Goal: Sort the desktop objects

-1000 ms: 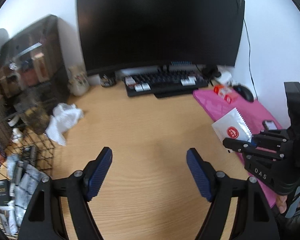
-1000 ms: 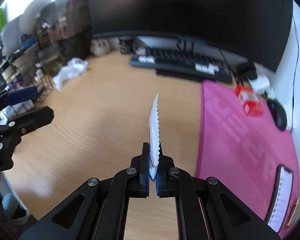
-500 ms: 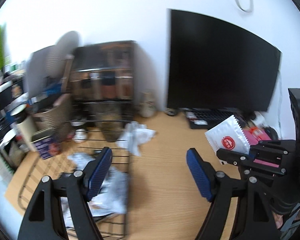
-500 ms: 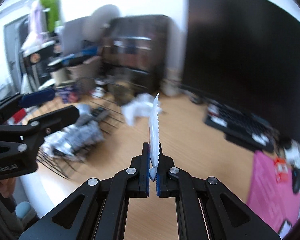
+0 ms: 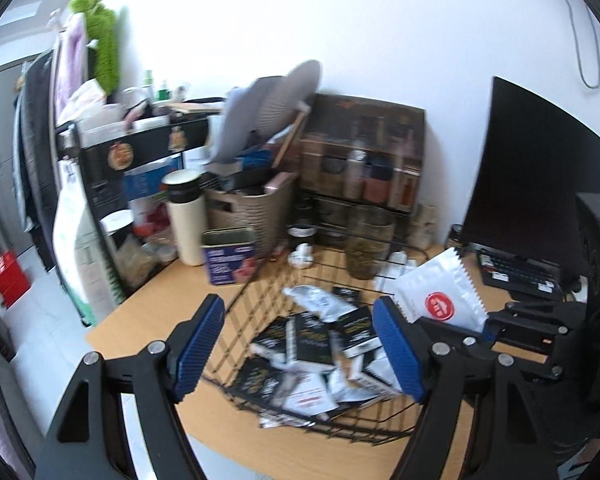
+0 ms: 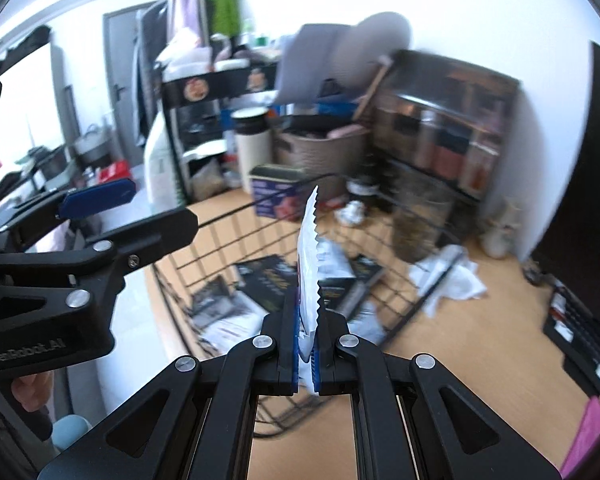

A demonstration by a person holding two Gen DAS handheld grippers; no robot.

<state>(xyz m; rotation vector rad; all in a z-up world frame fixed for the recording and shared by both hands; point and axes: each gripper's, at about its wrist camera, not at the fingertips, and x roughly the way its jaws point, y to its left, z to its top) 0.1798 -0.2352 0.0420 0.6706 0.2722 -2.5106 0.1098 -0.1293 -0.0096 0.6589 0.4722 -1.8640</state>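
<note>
The right gripper point(image 6: 308, 344) is clamping a white sachet point(image 6: 309, 268) above the wire basket point(image 5: 260, 292), seemingly near the tabletop's point(image 5: 148, 312) corner; the left gripper's point(image 5: 300, 344) jaws are standing apart, empty.

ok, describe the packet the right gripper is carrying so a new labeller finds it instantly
Start at the black wire basket on the wooden desk. Just above its right side, the right gripper is shut on a white sachet. Unlike the black-and-white packets lying in the basket, it is in the air, with a zigzag edge and a round red logo.
</note>
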